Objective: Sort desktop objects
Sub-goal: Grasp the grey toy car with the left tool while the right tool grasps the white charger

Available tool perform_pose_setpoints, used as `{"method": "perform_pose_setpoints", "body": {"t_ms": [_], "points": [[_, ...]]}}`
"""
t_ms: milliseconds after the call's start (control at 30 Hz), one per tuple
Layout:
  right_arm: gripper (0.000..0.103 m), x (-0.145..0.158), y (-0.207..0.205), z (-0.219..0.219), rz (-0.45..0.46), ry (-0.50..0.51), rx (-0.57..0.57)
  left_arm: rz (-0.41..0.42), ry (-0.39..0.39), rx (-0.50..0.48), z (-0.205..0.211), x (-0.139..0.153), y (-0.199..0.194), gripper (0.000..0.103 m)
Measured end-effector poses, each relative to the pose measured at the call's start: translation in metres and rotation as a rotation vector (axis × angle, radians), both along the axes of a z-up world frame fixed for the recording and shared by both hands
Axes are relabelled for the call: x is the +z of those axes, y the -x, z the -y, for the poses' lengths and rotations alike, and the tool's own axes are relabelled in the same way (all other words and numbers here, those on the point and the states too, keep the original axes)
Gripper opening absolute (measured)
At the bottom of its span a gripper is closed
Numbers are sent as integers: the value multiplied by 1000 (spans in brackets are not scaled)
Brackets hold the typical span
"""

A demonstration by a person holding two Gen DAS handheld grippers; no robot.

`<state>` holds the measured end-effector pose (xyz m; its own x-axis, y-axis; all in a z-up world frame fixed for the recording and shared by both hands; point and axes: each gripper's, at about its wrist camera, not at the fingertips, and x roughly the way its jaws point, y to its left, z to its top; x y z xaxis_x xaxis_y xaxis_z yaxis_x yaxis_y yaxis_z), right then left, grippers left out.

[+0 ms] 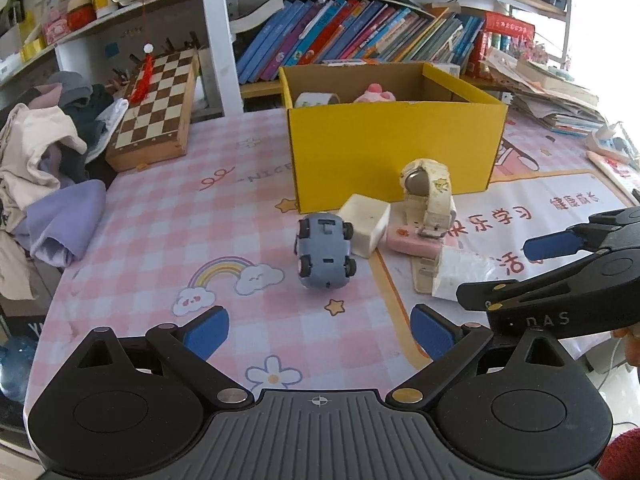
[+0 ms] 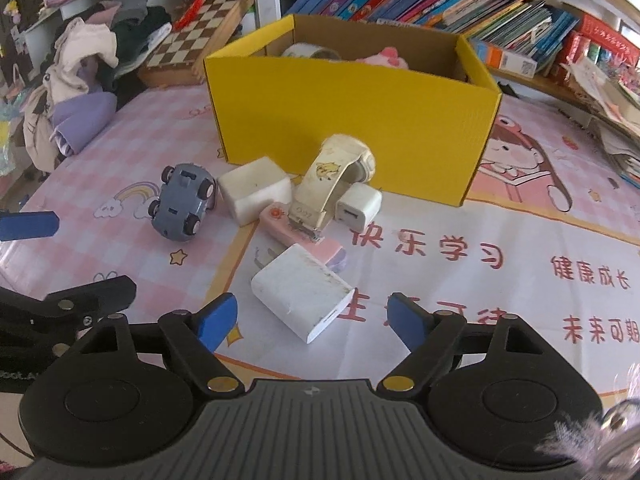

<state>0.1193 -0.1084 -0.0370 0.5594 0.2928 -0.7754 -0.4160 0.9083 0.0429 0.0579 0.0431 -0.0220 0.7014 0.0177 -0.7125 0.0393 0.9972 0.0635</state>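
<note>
A flat white charger (image 2: 304, 296) lies on the desk mat between the blue pads of my right gripper (image 2: 311, 320), which stands open; neither pad touches it. Behind it a pink eraser (image 2: 304, 236), a cream watch (image 2: 336, 176), a small white cube plug (image 2: 358, 206) and a white block (image 2: 254, 190) are bunched together. A grey toy car (image 1: 325, 256) lies on its side ahead of my left gripper (image 1: 320, 330), open and empty. The yellow box (image 1: 396, 148) stands behind them, holding a tape roll (image 2: 310, 51) and a pink plush (image 2: 390, 58). The right gripper (image 1: 494, 272) reaches in from the right in the left wrist view.
A wooden chessboard (image 1: 154, 108) leans at the back left beside a pile of clothes (image 1: 48, 184). Books (image 1: 360, 36) fill the shelf behind the box. Stacked papers and books (image 1: 556, 96) crowd the back right. The left gripper (image 2: 60, 260) shows at the left edge of the right wrist view.
</note>
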Motion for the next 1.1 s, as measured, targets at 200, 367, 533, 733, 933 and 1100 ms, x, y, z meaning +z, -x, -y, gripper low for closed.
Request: {"method": "perform_pose_setpoints", "body": {"t_ms": [200, 367, 533, 733, 933, 1100], "points": [[77, -9, -13, -10, -44, 15, 28, -13, -5, 6, -2, -2, -6, 98], [75, -15, -20, -18, -61, 40, 53, 0, 1, 29, -7, -1, -10, 98], [67, -20, -27, -20, -84, 57, 54, -20, 8, 24, -6, -5, -17, 98], [64, -20, -31, -15, -85, 51, 59, -31, 17, 20, -6, -8, -26, 98], [64, -13, -31, -1, -53, 49, 39, -31, 24, 0, -3, -11, -39, 97], [63, -12, -33, 13, -52, 63, -4, -37, 3, -17, 1, -19, -56, 88]]}}
